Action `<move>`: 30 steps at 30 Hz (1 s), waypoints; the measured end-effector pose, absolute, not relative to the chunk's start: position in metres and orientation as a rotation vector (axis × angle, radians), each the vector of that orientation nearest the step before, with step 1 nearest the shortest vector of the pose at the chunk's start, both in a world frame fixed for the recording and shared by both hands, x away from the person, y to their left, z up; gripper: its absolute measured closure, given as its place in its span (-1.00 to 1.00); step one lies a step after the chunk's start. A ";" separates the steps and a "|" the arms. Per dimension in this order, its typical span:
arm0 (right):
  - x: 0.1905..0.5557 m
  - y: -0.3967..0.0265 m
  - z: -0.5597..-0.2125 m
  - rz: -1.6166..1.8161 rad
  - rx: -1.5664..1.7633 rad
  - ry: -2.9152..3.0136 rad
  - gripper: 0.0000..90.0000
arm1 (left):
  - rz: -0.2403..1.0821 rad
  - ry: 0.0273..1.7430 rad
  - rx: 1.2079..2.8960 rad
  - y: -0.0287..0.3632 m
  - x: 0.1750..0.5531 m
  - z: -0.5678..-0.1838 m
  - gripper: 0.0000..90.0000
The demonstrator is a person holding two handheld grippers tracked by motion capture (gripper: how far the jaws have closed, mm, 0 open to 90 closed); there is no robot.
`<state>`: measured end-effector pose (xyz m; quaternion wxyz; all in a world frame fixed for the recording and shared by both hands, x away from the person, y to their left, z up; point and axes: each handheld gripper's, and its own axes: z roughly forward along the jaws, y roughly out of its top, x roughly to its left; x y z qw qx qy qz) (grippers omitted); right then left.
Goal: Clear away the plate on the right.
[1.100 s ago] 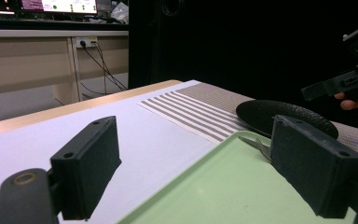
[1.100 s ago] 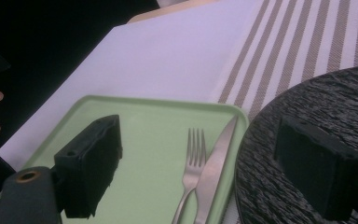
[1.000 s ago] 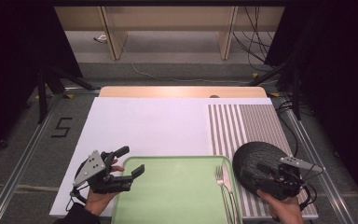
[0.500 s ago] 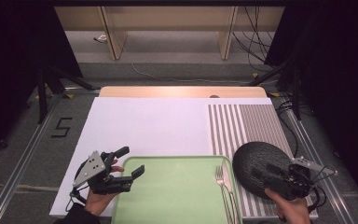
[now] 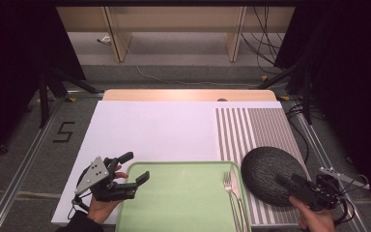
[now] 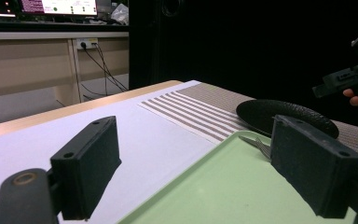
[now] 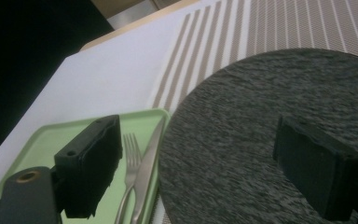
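A pale green tray (image 5: 183, 165) lies at the table's near edge, with a fork (image 5: 228, 186) and a knife (image 5: 236, 189) side by side at its right end. Right of it a dark textured plate (image 5: 270, 169) rests on a striped placemat (image 5: 256, 128). My left gripper (image 5: 136, 166) is open and empty over the tray's left edge. My right gripper (image 5: 288, 183) hovers open and empty over the plate's near right part. In the right gripper view the gripper (image 7: 205, 163) frames the plate (image 7: 242, 126), with the fork (image 7: 129, 158) and knife (image 7: 148, 156) to the left.
A white mat (image 5: 154, 130) covers the table's left and middle. A wooden strip (image 5: 188, 95) runs along the far edge. Cables (image 5: 270, 29) and shelf legs stand on the floor beyond. The left gripper view shows the tray (image 6: 214, 191), the plate (image 6: 284, 114) and the other gripper (image 6: 349, 77).
My right gripper has drawn back a little to the right and toward the near edge over the plate. The left gripper has stayed where it was.
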<state>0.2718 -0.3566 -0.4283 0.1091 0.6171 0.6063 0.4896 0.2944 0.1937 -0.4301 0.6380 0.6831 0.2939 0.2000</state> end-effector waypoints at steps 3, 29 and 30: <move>0.270 -0.363 -0.430 1.417 1.848 1.766 -0.64 | 0.458 0.671 1.562 0.193 0.294 -0.430 -0.66; 0.257 -0.401 -0.455 1.302 2.137 1.640 -0.60 | 0.457 0.665 1.562 0.193 0.294 -0.430 -0.66; 0.257 -0.401 -0.456 1.293 2.142 1.637 -0.60 | 0.457 0.665 1.562 0.193 0.294 -0.430 -0.66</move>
